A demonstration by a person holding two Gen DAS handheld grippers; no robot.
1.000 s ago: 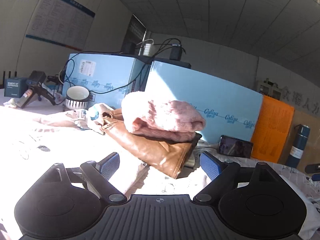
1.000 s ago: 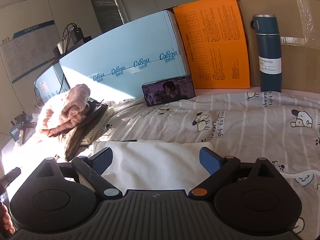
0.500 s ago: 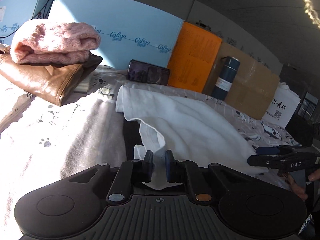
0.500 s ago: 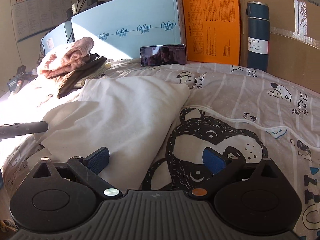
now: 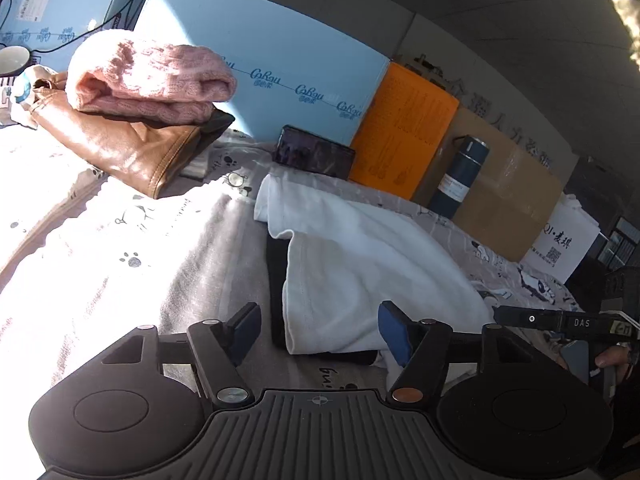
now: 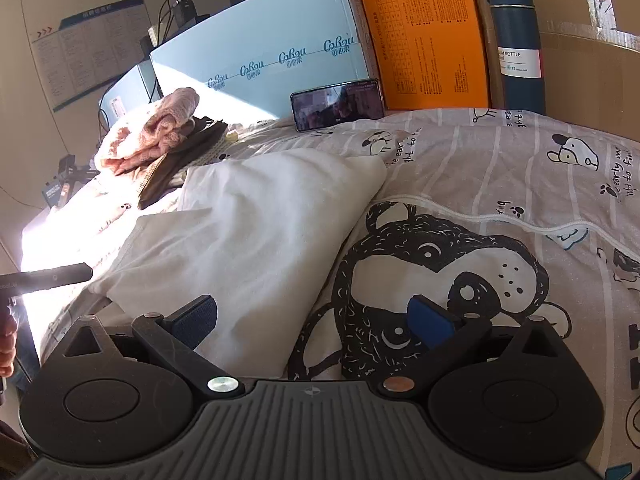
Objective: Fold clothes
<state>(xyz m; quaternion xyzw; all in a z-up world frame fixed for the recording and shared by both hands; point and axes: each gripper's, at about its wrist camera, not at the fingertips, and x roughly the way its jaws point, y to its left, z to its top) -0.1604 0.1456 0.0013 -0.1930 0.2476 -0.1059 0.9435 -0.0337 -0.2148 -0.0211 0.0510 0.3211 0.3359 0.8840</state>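
In the left wrist view, the left gripper (image 5: pixel 320 330) hangs spread wide and empty, just near of the white garment (image 5: pixel 372 264) folded on the printed sheet (image 5: pixel 120 248). In the right wrist view, the right gripper (image 6: pixel 316 320) gapes, gripping nothing, over the garment's near right edge.

A smartphone (image 6: pixel 337 105) stands on its long edge, leaning against a light blue carton (image 6: pixel 264 54) printed with a repeated logo. To the right of the smartphone, an orange box (image 6: pixel 420 36) stands upright against the same back row. A dark blue insulated bottle (image 6: pixel 516 40) with a white label stands upright right of the orange box, in front of a brown cardboard box (image 6: pixel 592 76). A wall chart (image 6: pixel 84 56) hangs left of the carton.
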